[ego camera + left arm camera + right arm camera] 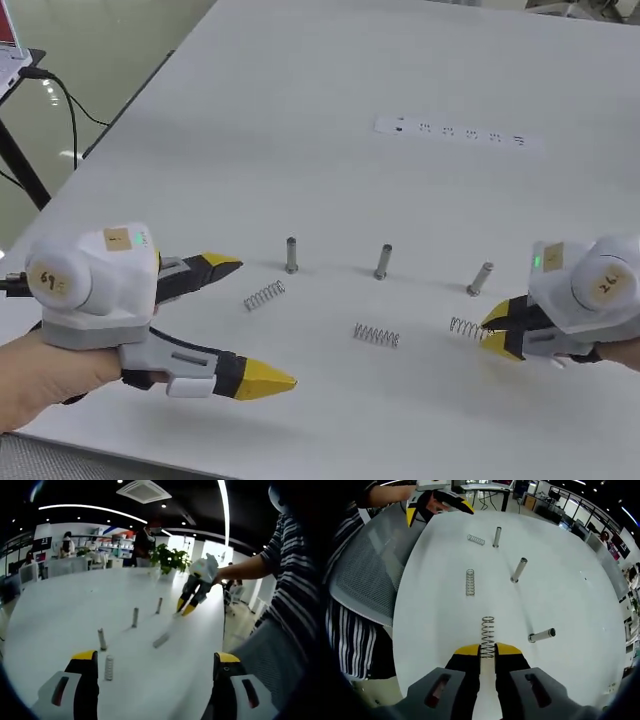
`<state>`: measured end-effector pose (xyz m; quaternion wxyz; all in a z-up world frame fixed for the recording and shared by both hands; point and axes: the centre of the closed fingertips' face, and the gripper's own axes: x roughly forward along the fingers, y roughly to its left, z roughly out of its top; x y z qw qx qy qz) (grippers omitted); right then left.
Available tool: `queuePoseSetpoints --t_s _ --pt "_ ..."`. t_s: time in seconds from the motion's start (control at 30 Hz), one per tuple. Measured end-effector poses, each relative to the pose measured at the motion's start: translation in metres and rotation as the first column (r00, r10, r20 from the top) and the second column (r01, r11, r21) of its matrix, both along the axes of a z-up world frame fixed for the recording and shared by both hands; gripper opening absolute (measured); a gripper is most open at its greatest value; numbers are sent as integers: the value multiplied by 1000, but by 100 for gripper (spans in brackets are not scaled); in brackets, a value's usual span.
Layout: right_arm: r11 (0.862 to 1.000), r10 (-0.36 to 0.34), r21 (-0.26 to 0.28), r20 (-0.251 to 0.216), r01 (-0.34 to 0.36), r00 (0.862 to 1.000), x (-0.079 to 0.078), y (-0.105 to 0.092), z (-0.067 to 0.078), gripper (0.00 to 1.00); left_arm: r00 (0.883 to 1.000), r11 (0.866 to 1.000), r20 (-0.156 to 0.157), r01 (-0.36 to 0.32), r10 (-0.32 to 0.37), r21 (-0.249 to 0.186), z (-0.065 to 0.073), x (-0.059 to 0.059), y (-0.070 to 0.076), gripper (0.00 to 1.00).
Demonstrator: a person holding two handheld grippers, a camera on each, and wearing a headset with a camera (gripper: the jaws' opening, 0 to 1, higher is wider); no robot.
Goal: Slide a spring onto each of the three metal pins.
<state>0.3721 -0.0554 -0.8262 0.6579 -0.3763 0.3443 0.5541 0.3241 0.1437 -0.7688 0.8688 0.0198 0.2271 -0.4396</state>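
Three short grey metal pins stand in row on white table (300, 120): left pin (291, 254), middle pin (383, 261), right pin (480, 279). Thin wire coil springs lie flat just in front; left spring (264, 295) and middle spring (376, 336) lie free. Right gripper (497, 333) pinches end of right spring (465, 327), near right pin. Left gripper (245, 320) jaws spread wide, holding nothing.

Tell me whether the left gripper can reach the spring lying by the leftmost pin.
Probably yes: the left gripper is open, and the spring lies on bare table just ahead of its jaws, with nothing between them.
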Motion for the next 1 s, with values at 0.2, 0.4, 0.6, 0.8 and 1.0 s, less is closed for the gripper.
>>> queuePoseSetpoints --t_s 0.2,0.4,0.6,0.8,1.0 --pt "999 47 17 18 -47 999 -10 7 15 7 999 999 1 38 -38 -14 3 0 -7 86" --pt "996 85 34 33 -86 996 -18 18 23 7 998 997 5 65 -65 -28 2 3 -14 82" --pt "991 118 52 42 -120 992 -23 33 33 7 993 992 9 117 -117 -50 4 2 -31 72" --pt "987 145 60 47 -148 988 -30 45 37 7 989 987 31 149 -147 -60 8 6 -52 67" --pt "983 167 73 41 -170 985 -40 55 41 7 974 975 51 220 -219 -21 3 1 -73 58"
